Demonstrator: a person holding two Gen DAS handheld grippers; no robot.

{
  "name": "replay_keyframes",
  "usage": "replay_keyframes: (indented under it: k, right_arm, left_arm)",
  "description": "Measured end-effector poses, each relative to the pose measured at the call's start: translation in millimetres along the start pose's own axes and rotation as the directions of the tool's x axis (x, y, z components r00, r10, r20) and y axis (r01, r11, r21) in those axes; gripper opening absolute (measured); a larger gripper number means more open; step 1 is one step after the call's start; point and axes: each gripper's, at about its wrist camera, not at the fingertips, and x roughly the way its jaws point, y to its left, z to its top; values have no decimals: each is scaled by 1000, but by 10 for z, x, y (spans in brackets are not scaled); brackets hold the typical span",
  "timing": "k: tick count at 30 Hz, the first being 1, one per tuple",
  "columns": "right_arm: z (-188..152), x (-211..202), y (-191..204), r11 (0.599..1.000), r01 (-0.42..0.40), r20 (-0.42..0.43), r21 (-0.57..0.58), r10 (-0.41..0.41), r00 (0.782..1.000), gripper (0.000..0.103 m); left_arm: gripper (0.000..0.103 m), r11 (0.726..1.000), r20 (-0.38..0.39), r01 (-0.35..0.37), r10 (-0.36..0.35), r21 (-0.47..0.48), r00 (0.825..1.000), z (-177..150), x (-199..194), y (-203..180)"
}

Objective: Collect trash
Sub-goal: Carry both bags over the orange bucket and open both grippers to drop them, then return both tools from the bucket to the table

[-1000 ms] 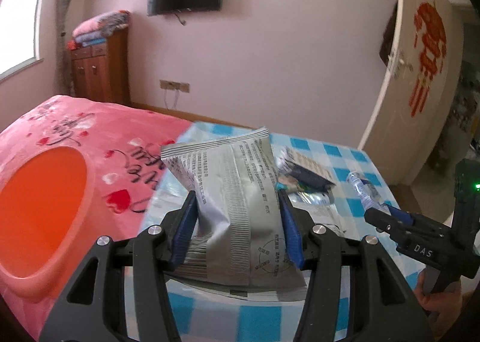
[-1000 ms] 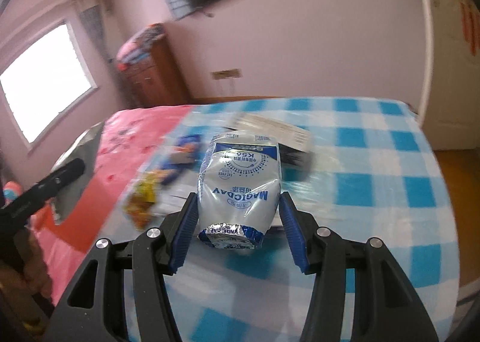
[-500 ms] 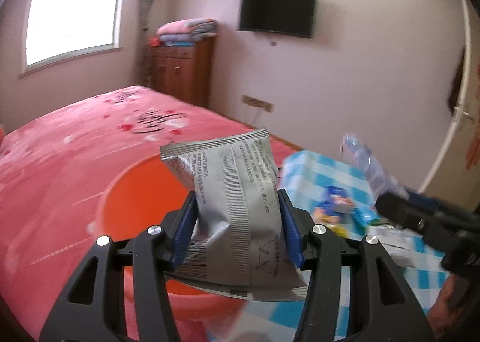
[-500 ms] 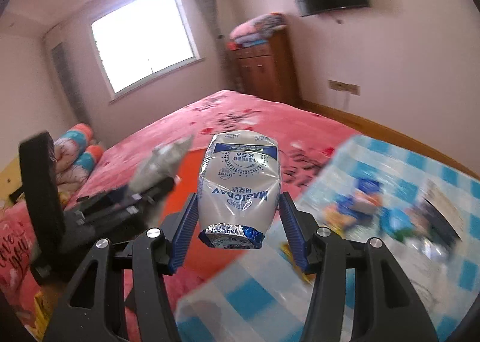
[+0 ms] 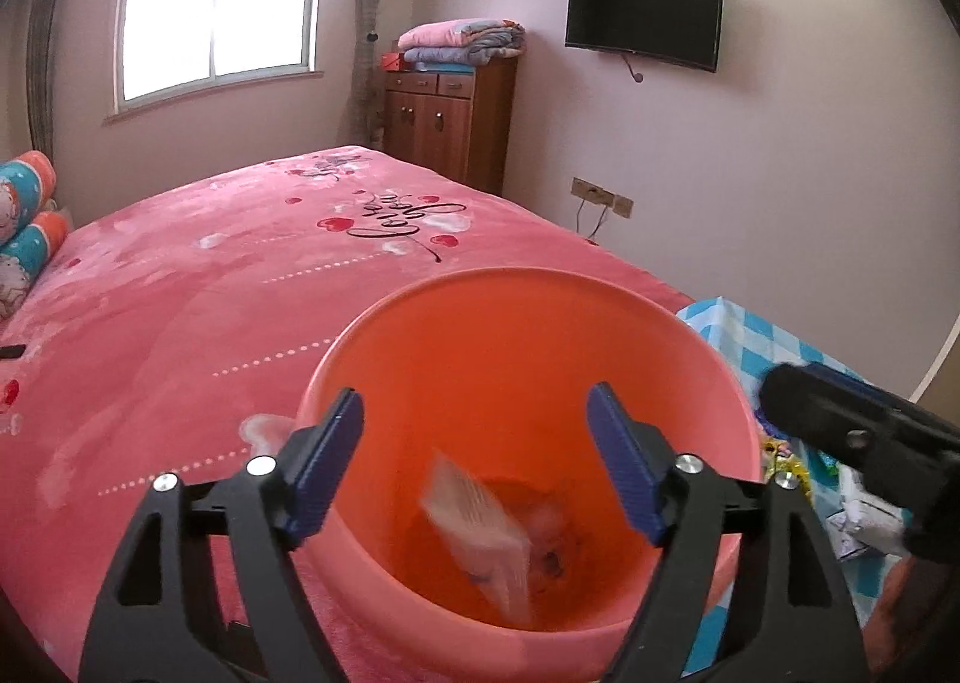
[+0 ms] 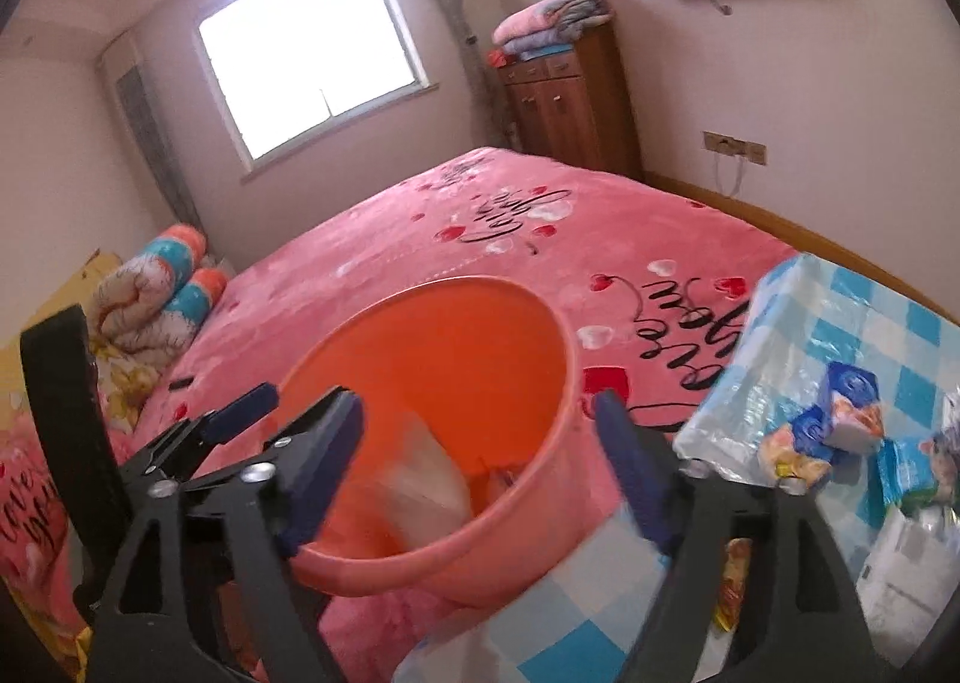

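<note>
Blurred wrappers (image 5: 480, 533) inside orange bin (image 5: 420, 323) hard to ID; left gripper (image 5: 477, 467) & right gripper (image 6: 480, 461) opening, nothing betw jaws.

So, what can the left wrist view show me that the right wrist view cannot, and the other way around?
Only the left wrist view shows the whole television and the wall ornaments above it. Only the right wrist view shows the snack wrappers lying on the checked tablecloth clearly. Both show the orange basin, blurred trash inside it, the pink bed, the window, and each gripper, left and right, with jaws opening and nothing between them.
</note>
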Motion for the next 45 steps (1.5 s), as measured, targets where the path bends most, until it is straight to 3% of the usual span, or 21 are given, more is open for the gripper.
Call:
replay_keyframes:
  k: [9, 16, 25, 35, 45]
  right_arm:
    - [-337, -473, -279, 990, 133, 101, 36, -136, 986, 94]
    - [-638, -730, -496, 975, 210, 101, 75, -217, 971, 94]
    - [-944, -1067, -826, 946, 277, 119, 171, -299, 947, 96]
    - [-1199, -1344, -1014, 919, 354, 145, 174, -380, 914, 96]
    - [-1390, -1556, -1402, 891, 376, 147, 254, -420, 896, 96]
  left_arm:
    - [91, 997, 26, -36, 34, 69, 999, -38, -111, -241]
    - [94, 995, 32, -15, 12, 100, 999, -88, -294, -486]
    - [95, 989, 26, 21, -25, 145, 999, -199, -467, -796]
    - [95, 976, -2, 70, -71, 208, 997, -364, -560, -1159]
    - [95, 964, -38, 115, -109, 239, 993, -546, -540, -1468]
